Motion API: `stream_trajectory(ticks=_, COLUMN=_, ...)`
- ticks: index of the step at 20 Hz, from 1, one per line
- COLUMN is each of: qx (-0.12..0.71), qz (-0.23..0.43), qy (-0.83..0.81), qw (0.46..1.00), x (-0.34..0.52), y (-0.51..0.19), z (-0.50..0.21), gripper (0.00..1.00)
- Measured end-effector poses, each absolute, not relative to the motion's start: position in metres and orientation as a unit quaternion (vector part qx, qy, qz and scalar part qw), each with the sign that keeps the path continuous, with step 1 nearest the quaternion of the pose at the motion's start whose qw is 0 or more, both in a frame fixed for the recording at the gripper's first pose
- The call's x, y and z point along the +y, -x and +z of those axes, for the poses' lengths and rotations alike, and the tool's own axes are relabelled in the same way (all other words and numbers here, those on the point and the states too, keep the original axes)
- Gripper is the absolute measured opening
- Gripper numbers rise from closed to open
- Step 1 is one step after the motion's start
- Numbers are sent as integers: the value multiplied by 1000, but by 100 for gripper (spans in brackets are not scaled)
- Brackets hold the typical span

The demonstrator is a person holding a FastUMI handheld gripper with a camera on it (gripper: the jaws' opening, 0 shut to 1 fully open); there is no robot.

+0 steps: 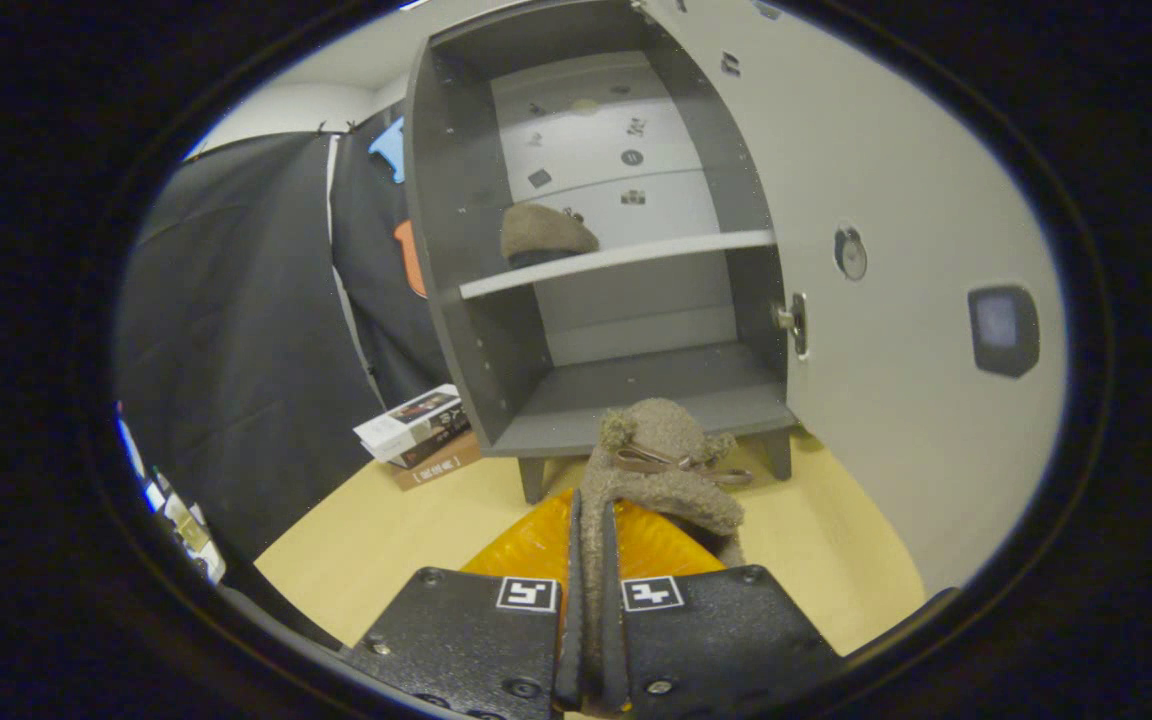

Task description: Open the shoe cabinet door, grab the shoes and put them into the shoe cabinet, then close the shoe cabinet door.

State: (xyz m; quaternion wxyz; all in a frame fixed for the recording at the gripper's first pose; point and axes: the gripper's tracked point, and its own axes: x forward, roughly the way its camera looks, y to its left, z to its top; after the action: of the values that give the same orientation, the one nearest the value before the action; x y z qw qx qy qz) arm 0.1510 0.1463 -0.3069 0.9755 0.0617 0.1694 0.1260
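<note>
Gripper view: the hand-held gripper (pixel 588 530) has its two fingers drawn nearly together, clamped on the heel edge of a fuzzy brown shoe (pixel 664 470), which they carry above the pale wooden floor (pixel 836 560). The thin strip of brown fabric runs down between the fingers, both pressing on it; the body of the shoe, with a metal buckle across its top, juts ahead of the fingertips and leans a little to the right. An orange part of the gripper body shows on either side of the fingers.

Just beyond the held shoe stands the grey shoe cabinet (pixel 626 400), raised on short legs, with its door (pixel 896 300) swung wide open to the right. A handle (pixel 792 322) sits on the door's near edge. Inside, a light shelf (pixel 616 262) splits the cabinet into an upper and a lower compartment. A second brown shoe (pixel 546 234) rests on the shelf, toward the left of the upper compartment. The lower compartment lies directly ahead of the held shoe, its grey base in line with the fingers.

A small stack of books (pixel 421 432) lies on the floor at the cabinet's left foot, against the booth's black cloth wall (pixel 236 380).
</note>
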Motion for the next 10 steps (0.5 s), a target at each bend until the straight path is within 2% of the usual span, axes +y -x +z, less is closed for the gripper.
stream_trajectory(ticks=10, qx=71, qz=131, qy=-10, qw=989, x=142, y=-133, z=-156, gripper=11)
